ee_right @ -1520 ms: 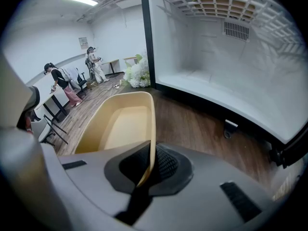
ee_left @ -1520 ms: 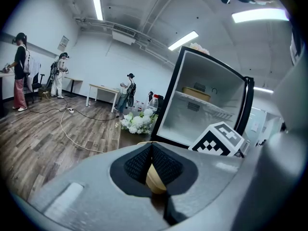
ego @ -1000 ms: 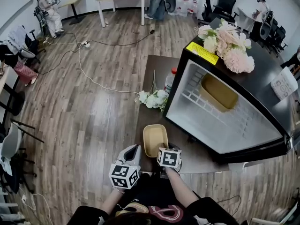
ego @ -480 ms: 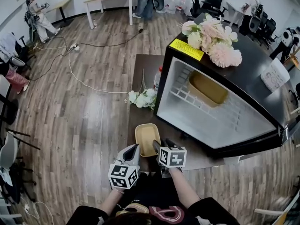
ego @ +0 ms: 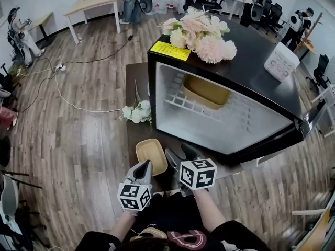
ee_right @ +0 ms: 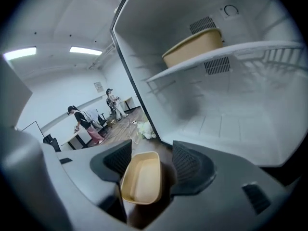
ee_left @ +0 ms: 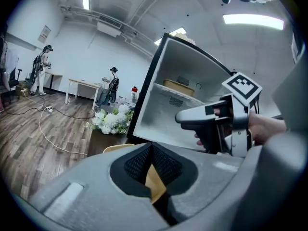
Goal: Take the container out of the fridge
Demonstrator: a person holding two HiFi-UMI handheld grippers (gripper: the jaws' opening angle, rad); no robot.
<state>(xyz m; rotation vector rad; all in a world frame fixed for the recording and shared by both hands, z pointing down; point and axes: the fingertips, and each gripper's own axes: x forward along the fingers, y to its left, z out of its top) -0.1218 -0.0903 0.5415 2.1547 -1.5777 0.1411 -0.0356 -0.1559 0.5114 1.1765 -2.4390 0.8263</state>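
Note:
A tan container [ego: 207, 90] sits on the wire shelf inside the open fridge [ego: 251, 67]; it also shows in the right gripper view [ee_right: 192, 47] and the left gripper view [ee_left: 179, 86]. A second tan container [ego: 152, 156] lies on the brown table before the fridge. My right gripper [ego: 178, 155] hovers just right of it, jaws wide open; in its own view the container [ee_right: 141, 179] lies below the open jaws [ee_right: 147, 160], untouched. My left gripper [ego: 145, 166] is shut and empty at the container's near edge [ee_left: 115, 148], pads together [ee_left: 151, 150].
Pink and white flowers [ego: 201, 33] and a white box [ego: 281, 61] rest on the fridge top. A white bouquet [ego: 135, 113] lies on the table [ego: 133, 77] left of the fridge. Cables run over the wood floor; people, desks and chairs stand far off.
My right gripper has opened and let go of the container on the table, then drawn back slightly. The head view has swung toward the fridge. The left gripper stays shut.

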